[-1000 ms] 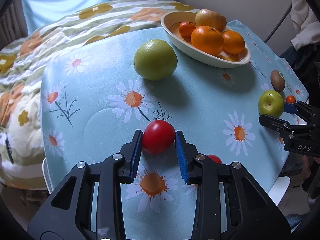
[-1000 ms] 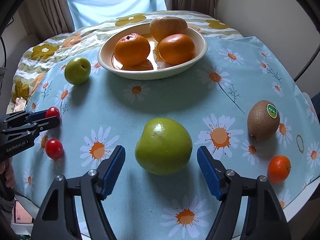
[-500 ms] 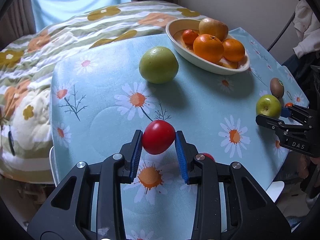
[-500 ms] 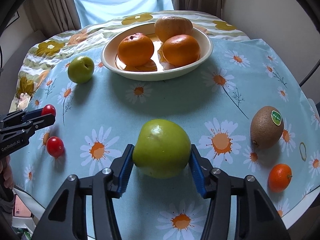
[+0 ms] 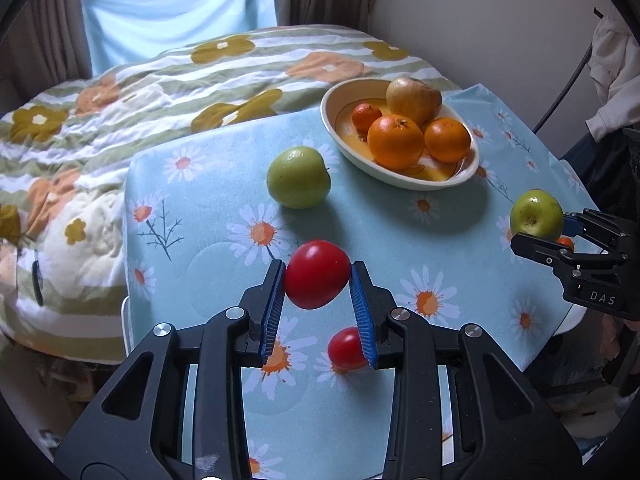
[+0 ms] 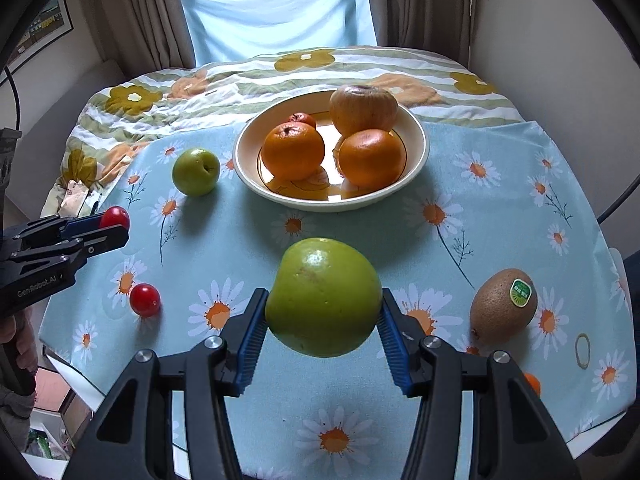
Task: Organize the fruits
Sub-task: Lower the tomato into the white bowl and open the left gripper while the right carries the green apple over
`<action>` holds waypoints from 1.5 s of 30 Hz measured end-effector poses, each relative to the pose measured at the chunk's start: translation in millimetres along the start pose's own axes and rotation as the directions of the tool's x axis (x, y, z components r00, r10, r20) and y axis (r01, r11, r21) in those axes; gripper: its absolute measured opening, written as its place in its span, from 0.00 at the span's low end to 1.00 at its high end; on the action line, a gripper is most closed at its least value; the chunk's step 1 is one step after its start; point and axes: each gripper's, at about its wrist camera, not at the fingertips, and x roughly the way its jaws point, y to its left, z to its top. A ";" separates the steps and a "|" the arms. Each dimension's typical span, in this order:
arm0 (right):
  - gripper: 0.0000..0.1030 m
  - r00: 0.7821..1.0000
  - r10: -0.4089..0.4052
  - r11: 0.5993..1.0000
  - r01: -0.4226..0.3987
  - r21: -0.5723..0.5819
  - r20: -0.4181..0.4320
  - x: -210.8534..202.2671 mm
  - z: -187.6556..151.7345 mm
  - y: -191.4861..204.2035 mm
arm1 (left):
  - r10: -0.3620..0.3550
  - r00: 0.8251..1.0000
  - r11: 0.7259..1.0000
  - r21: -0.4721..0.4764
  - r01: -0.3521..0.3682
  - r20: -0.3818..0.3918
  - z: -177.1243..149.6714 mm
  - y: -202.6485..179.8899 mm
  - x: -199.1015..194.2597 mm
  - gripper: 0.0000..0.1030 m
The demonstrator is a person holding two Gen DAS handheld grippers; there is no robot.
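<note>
My left gripper (image 5: 318, 276) is shut on a red tomato (image 5: 317, 274) and holds it above the daisy tablecloth (image 5: 384, 240). My right gripper (image 6: 322, 312) is shut on a large green apple (image 6: 323, 297), lifted off the cloth. It also shows in the left wrist view (image 5: 536, 213). A cream bowl (image 6: 416, 160) at the back holds two oranges (image 6: 293, 151), a tan apple (image 6: 363, 105) and a small red fruit. A second green apple (image 6: 196, 171) sits left of the bowl. A second tomato (image 6: 145, 300) lies on the cloth.
A kiwi with a sticker (image 6: 503, 305) and a small tangerine (image 6: 532, 383) lie at the right front. A flowered quilt (image 5: 120, 112) lies behind the table. The table edge runs close to both grippers. Curtains and a window stand at the back.
My right gripper closed on the large green apple and raised it. My left gripper raised the red tomato higher off the cloth.
</note>
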 end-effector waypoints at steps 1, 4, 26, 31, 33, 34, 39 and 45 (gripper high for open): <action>0.48 1.000 0.006 1.000 -0.006 -0.008 0.004 -3.5 2.1 -2.0 | 0.003 1.000 1.000 -0.004 -0.003 0.008 2.5 -3.4 -2.5 0.37; 0.48 1.000 0.024 0.999 -0.024 -0.031 0.018 -14.6 9.3 -8.3 | 0.017 0.999 1.000 -0.021 -0.016 0.038 11.6 -14.0 -11.7 0.37; 0.48 0.990 0.117 0.979 -0.101 -0.178 0.082 -40.7 79.7 -63.5 | 0.038 0.986 0.998 -0.061 -0.028 0.162 90.7 -84.2 -6.1 0.37; 0.48 0.992 0.096 0.986 -0.084 -0.145 0.078 -28.2 96.0 -74.6 | 0.010 0.991 0.999 -0.037 -0.005 0.135 114.7 -76.7 22.1 0.37; 0.48 0.993 0.089 0.988 -0.078 -0.132 0.074 -22.4 102.0 -76.6 | 0.000 0.992 1.000 -0.025 0.003 0.127 123.6 -72.7 33.5 0.37; 0.48 0.994 0.085 0.989 -0.075 -0.125 0.071 -18.6 105.4 -77.5 | -0.004 0.993 1.000 -0.018 0.006 0.121 128.4 -72.2 38.6 0.37; 0.48 0.996 0.069 0.994 -0.065 -0.086 0.050 1.0 117.9 -81.2 | -0.026 0.996 1.000 0.017 0.024 0.084 150.1 -65.7 70.6 0.37; 0.48 0.998 0.049 0.998 -0.048 -0.041 0.027 22.6 128.5 -86.1 | -0.038 0.998 0.997 0.063 0.035 0.048 172.5 -60.6 103.5 0.37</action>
